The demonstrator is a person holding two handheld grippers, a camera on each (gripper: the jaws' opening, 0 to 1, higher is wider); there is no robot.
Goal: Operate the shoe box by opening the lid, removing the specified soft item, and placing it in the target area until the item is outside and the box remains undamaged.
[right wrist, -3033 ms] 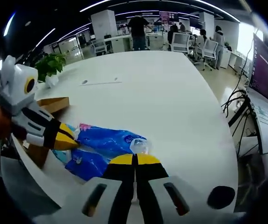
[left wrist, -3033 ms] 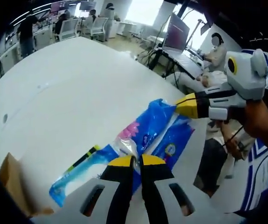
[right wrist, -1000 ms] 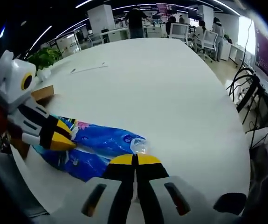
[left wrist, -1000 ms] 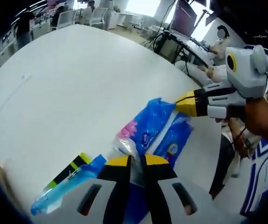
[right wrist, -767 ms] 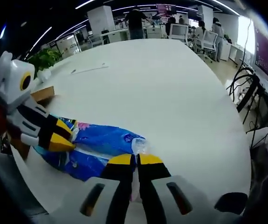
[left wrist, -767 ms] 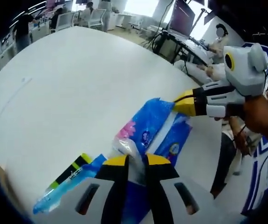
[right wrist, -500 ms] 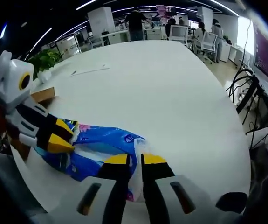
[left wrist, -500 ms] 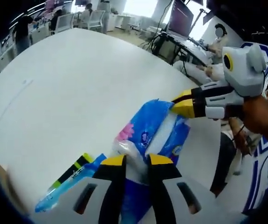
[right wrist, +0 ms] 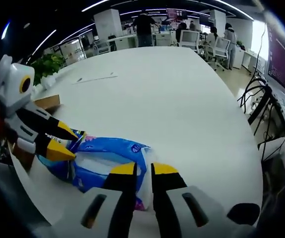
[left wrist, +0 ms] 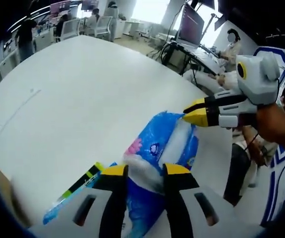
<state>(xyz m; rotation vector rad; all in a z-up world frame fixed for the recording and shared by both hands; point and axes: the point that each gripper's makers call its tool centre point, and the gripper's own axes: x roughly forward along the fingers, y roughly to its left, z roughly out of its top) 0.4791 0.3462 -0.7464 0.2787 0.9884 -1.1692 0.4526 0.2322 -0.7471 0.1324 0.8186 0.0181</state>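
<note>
The blue soft pack (left wrist: 163,148) lies on the white surface (left wrist: 78,94), outside the cardboard box (right wrist: 47,103) at the left edge. The left gripper (left wrist: 141,171) and right gripper (right wrist: 142,170) both stand apart around its ends. Judged step: release after placing; next, draw both clear without dragging it

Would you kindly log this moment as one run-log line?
left gripper: open | right gripper: open | blue soft pack: lying on white table | cardboard box: beside pack
</note>
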